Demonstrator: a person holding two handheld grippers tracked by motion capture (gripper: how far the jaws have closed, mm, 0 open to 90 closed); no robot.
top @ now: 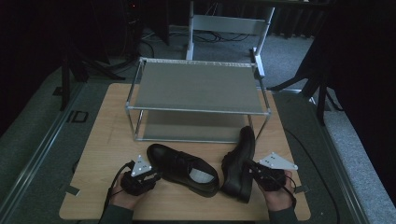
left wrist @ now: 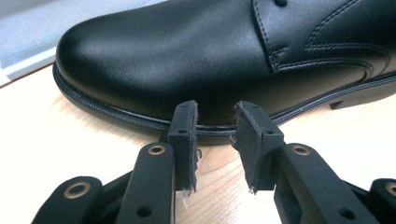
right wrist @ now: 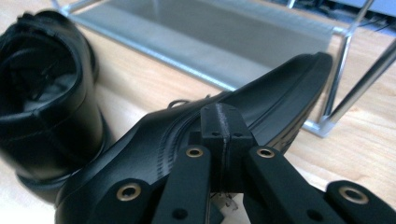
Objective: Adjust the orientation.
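In the high view, two glossy black leather shoes lay on the pale wooden tabletop (top: 102,140) before a two-tier metal-framed rack (top: 198,100) with flat grey shelves: the left shoe (top: 184,168) upright, the right shoe (top: 240,163) tipped on its side, with the left tongs (top: 152,176) at the first one's toe and the right tongs (top: 251,168) against the second. The left gripper view showed the left tongs (left wrist: 215,133) spread, their rough pads just short of the smooth rounded toe (left wrist: 154,60) and its stitched welt. In the right gripper view, the right tongs (right wrist: 223,128) were pressed together, seemingly pinching the ridged sole edge of the tipped shoe (right wrist: 275,93), while the other shoe's (right wrist: 46,102) open heel end stood blurred beside it.
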